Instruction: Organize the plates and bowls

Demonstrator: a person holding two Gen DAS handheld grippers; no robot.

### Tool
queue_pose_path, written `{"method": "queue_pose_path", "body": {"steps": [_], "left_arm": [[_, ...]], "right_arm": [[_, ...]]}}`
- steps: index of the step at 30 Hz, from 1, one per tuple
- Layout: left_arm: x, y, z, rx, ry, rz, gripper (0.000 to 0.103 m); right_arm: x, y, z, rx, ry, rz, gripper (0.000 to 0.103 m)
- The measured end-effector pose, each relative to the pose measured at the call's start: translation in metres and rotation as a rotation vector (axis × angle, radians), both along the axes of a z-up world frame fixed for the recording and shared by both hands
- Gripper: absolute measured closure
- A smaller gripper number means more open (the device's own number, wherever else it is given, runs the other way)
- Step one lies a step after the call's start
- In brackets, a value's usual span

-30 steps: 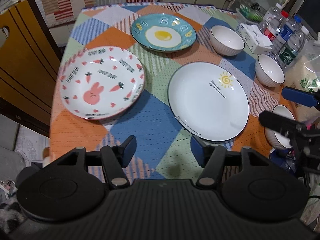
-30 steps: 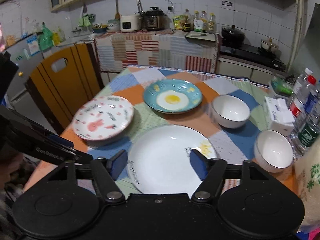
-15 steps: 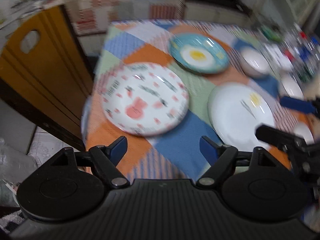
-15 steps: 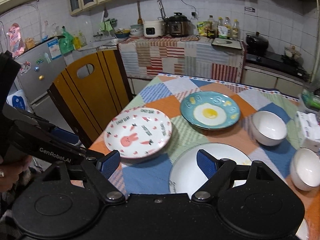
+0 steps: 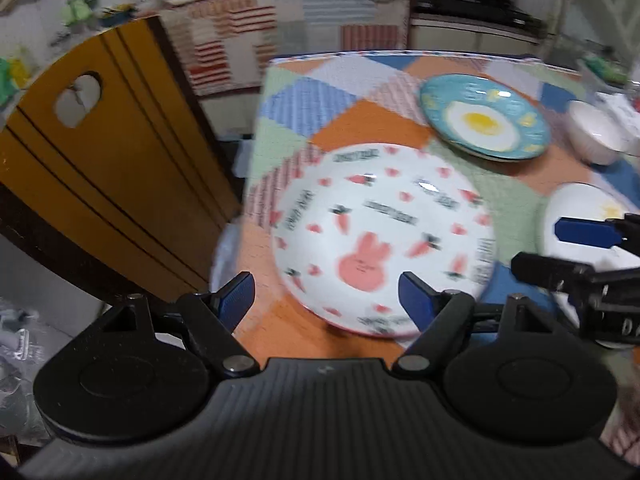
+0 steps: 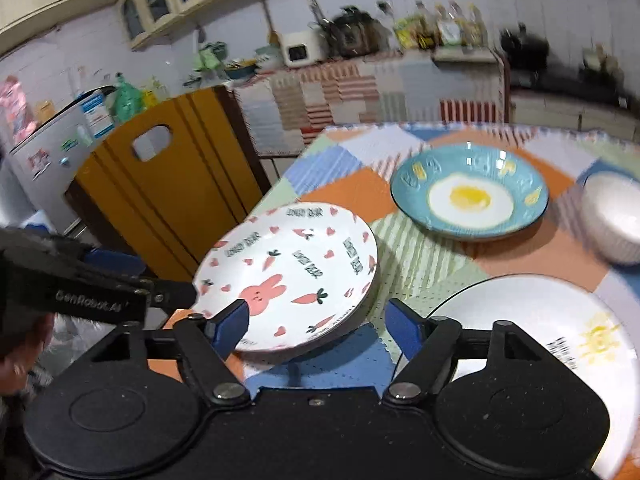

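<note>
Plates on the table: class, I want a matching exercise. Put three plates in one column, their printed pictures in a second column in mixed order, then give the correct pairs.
Column one:
1. blue plate
2. large white plate
3. plate nearest the chair

Column two:
A. pink rabbit with carrots
B. fried egg
C. yellow sun

Pairs: 1-B, 2-C, 3-A

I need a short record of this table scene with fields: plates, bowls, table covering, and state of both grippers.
plates: bunny plate; blue egg plate; white sun plate
bowls: one white bowl right of the egg plate
table covering: patchwork tablecloth
left gripper: open, holding nothing
right gripper: open, holding nothing; jaws have just been closing
</note>
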State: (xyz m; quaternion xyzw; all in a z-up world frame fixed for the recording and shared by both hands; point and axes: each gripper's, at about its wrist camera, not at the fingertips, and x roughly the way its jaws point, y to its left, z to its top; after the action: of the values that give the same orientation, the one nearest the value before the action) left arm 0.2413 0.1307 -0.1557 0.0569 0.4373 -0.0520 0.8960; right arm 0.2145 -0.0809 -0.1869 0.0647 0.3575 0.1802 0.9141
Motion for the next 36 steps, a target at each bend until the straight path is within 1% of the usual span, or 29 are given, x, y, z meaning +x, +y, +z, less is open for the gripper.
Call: {"method": "queue_pose_path", "body": {"steps": [2,4,9,11,12,14,15,16,17,18,19,20,22,24,27,29,33,35,36], "left_arm": [[0.01,0.005,-0.01,-0.018,0.028,0.011,0.026],[0.018,0.011,-0.019,-0.035,0.045,0.029,0.026],[0.034,0.018,-0.041,-0.045,0.113,0.046,0.03],[0.035,0.022,-0.047,-0.062,0.138,0.051,0.032],[0.036,0.023,-0.049,-0.077,0.151,0.05,0.036],[0.037,0.026,-0.053,-0.11,0.179,0.048,0.045],[0.037,0.027,-0.055,-0.123,0.19,0.046,0.05],[0.037,0.028,-0.056,-0.138,0.191,0.048,0.053],[0.038,0.028,-0.057,-0.15,0.193,0.05,0.055],[0.038,0.028,-0.057,-0.161,0.195,0.048,0.06],[0.039,0.028,-0.058,-0.172,0.195,0.045,0.066],[0.04,0.027,-0.058,-0.181,0.195,0.042,0.068],[0.041,0.027,-0.06,-0.185,0.191,0.05,0.068],[0.043,0.029,-0.062,-0.207,0.189,0.064,0.068],[0.044,0.033,-0.065,-0.244,0.186,0.096,0.071],[0.045,0.032,-0.064,-0.242,0.19,0.108,0.072],[0.044,0.035,-0.057,-0.248,0.212,0.117,0.073],[0.038,0.036,-0.048,-0.257,0.213,0.098,0.073],[0.033,0.034,-0.043,-0.247,0.207,0.088,0.074]], "right_arm": [[0.012,0.003,-0.008,-0.024,-0.003,-0.003,0.031],[0.022,0.002,-0.012,-0.028,-0.006,-0.008,0.031],[0.043,-0.001,-0.022,0.009,0.048,-0.001,0.036],[0.049,-0.001,-0.026,0.018,0.066,0.004,0.042],[0.051,-0.001,-0.027,0.028,0.072,0.012,0.043],[0.054,0.001,-0.03,0.042,0.087,0.026,0.051],[0.056,0.002,-0.032,0.034,0.093,0.023,0.052],[0.058,0.003,-0.033,0.024,0.097,0.015,0.056],[0.061,0.003,-0.036,0.016,0.104,0.007,0.064],[0.065,0.003,-0.039,0.001,0.125,-0.008,0.072],[0.067,0.001,-0.042,0.004,0.146,-0.016,0.086],[0.068,-0.003,-0.045,0.042,0.159,-0.023,0.087],[0.071,-0.009,-0.049,0.099,0.186,-0.036,0.089],[0.071,-0.007,-0.05,0.087,0.177,-0.03,0.089],[0.071,0.0,-0.05,0.038,0.152,-0.005,0.086],[0.071,0.004,-0.05,0.021,0.147,0.007,0.082],[0.064,0.001,-0.046,0.028,0.124,0.051,0.083],[0.056,0.002,-0.037,-0.004,0.106,0.081,0.083],[0.052,0.002,-0.033,-0.005,0.1,0.086,0.083]]}}
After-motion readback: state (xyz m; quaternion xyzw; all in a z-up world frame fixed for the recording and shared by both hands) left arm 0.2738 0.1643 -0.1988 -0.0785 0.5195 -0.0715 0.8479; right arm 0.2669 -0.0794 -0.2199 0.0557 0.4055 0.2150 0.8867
